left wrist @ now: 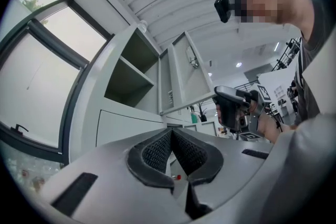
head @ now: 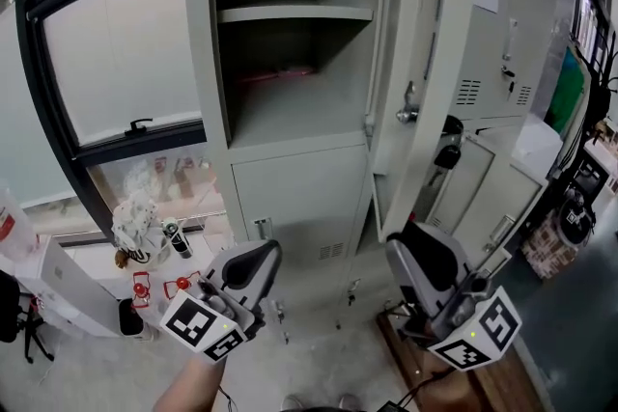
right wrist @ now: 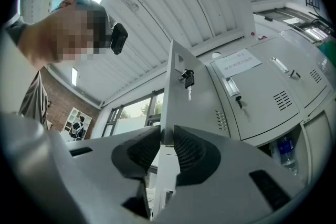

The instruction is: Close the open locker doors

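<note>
With the right tongs [right wrist: 167, 139] pinching the open locker door [right wrist: 195, 105] and the left tongs [left wrist: 171, 131] shut and empty, swing it smoothly into its far frame.

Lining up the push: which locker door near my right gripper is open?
The upper door, swung out from the shelved compartment; its edge sits between the jaws of the right gripper. The lower door beneath is shut.

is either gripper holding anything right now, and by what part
The right gripper is clamped on the open locker door, on its free edge below the key. The left gripper holds nothing; its jaws are together.
</note>
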Tool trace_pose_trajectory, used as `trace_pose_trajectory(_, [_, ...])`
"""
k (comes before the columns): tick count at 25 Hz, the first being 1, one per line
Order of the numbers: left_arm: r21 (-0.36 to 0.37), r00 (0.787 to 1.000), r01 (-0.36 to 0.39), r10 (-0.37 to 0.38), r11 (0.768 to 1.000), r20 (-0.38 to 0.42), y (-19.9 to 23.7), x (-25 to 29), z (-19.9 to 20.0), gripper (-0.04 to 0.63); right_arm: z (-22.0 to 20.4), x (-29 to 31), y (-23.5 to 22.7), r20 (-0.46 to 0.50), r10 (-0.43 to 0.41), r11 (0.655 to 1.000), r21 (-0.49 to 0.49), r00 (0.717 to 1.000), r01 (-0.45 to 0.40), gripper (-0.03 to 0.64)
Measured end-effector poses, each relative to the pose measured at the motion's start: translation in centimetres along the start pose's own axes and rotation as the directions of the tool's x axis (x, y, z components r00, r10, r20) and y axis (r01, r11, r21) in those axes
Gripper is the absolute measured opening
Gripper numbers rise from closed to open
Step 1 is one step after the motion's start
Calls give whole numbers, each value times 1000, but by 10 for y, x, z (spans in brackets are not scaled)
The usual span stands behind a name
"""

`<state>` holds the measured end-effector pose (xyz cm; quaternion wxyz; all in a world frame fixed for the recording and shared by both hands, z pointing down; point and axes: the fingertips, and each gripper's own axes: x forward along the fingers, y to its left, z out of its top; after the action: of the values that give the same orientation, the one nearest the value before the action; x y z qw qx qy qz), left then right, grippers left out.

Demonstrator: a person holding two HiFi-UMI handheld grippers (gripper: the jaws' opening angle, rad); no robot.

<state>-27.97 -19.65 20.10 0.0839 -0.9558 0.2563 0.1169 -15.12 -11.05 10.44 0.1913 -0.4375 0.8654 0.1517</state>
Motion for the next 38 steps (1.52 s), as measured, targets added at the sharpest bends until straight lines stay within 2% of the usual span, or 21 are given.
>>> trace_pose_trajectory(14, [19,997,-71,71,997,1,21,-31,9,9,-14,34,22,-10,42,999,18,999,-42,77])
trace_pose_trajectory(38, [17,989,-149,149,989,25,53,-68,15,9,-42,93,44,-41,113,992,58,993,-111,61])
